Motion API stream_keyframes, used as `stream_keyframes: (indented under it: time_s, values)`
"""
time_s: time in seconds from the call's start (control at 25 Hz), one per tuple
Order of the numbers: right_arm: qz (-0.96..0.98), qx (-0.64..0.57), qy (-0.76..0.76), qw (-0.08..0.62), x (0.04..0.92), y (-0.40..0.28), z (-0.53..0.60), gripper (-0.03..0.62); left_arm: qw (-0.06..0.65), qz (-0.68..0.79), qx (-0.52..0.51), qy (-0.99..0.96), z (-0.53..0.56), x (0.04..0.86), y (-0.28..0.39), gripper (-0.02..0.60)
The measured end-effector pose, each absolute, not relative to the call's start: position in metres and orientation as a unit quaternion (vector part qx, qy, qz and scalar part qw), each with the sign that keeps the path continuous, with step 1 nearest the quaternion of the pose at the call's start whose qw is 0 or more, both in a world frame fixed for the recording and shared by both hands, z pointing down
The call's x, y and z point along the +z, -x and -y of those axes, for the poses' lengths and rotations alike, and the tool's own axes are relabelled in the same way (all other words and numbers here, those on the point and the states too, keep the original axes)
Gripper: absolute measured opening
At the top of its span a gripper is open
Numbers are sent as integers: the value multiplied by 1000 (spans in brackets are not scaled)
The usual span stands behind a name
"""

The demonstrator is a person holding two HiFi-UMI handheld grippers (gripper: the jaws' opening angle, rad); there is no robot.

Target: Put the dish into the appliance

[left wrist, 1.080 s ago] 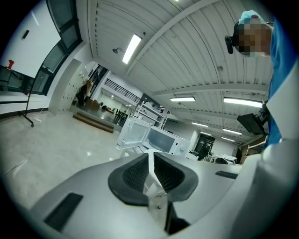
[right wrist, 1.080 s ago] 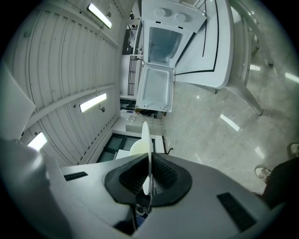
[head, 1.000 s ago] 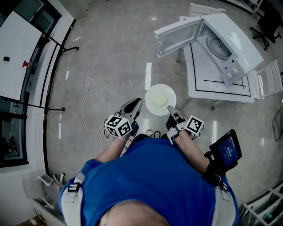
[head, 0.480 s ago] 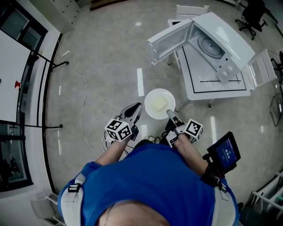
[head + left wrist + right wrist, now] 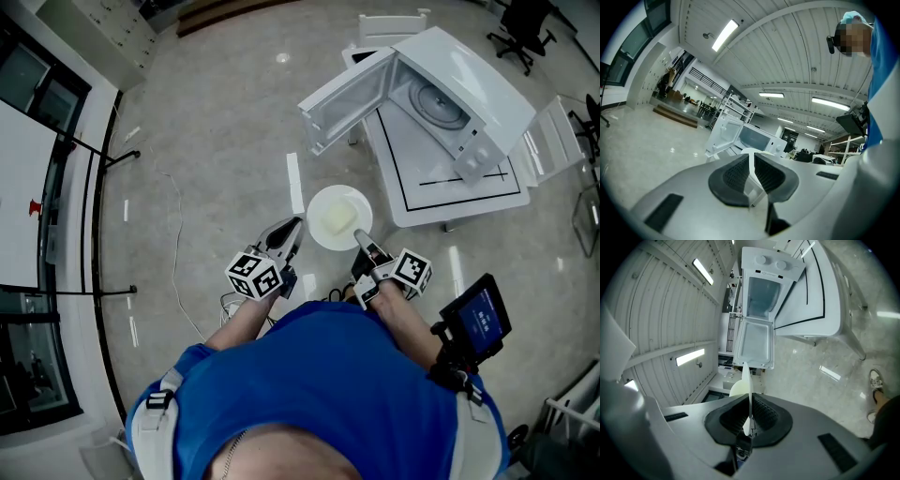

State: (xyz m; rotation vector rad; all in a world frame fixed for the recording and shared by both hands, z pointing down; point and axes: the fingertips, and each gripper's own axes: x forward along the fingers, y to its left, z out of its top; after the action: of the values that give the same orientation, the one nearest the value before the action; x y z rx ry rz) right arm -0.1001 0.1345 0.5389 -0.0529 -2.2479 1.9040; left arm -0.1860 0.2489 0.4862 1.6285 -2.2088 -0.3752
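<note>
With the right tool (image 5: 360, 237) clamping the rim of the round white plate (image 5: 323, 238) and the left tool (image 5: 295, 224) apparently likewise, the open white microwave oven (image 5: 478, 80) lies ahead, nearer the right.

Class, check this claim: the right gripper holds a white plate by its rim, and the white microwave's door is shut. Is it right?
No. The head view shows the microwave with its door swung open, not shut. The right gripper does hold the white plate by its rim.

White table (image 5: 441, 192), open microwave (image 5: 459, 89) on top
</note>
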Motion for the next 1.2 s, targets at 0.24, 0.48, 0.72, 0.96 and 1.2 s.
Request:
stream_keyframes:
  time_s: [0.24,0.48,0.72,0.96,1.2]
  values:
    - [757,648,6,82,546,127,-84,11,188,773,-129,-592,-193,494,215,41]
    - [756,650,-11,70,549,139,-44,11,194,761,-125,-607,-149,497,231,41]
    - [744,665,-27,55,549,145,-11,11,202,750,-116,-619,-110,498,240,41]
    - [743,666,-41,43,554,143,28,11,206,743,-104,-629,-70,501,242,41]
    - [747,661,-56,32,556,133,78,11,206,736,-98,-637,-22,503,238,41]
